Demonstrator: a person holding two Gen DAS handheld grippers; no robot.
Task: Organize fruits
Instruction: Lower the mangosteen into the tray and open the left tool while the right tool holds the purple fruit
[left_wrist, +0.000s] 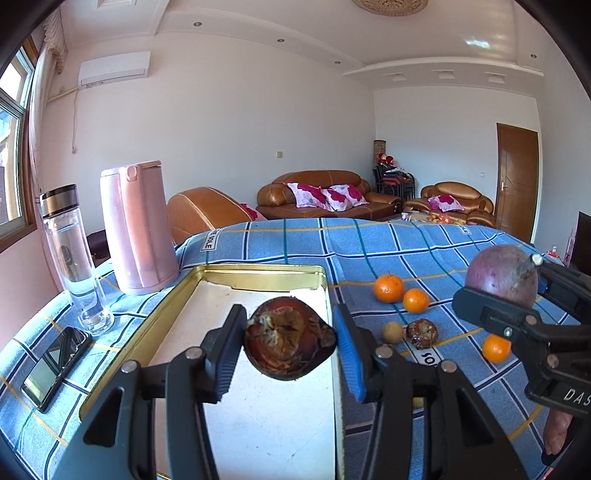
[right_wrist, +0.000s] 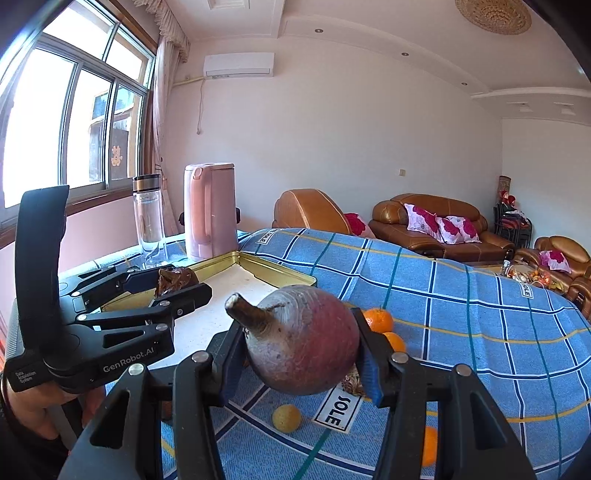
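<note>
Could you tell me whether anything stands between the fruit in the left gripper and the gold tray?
Nothing visible does. The left gripper holds the dark mangosteen above the gold tray, whose white floor is bare beneath it. The pink kettle stands beyond the tray's rim.

Two black plastic grippers, left gripper (left_wrist: 290, 341) and right gripper (right_wrist: 301, 356), blue pads (left_wrist: 349, 356), silver rivets, white "GenRobot.AI" lettering, curved black handle

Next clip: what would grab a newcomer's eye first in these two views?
Each claw is shut on a fruit: the left claw holds a dark mangosteen above the gold-rimmed tray, and the right claw holds a big purplish round fruit over the blue checked tablecloth. Small oranges lie loose on the cloth right of the tray.
</note>
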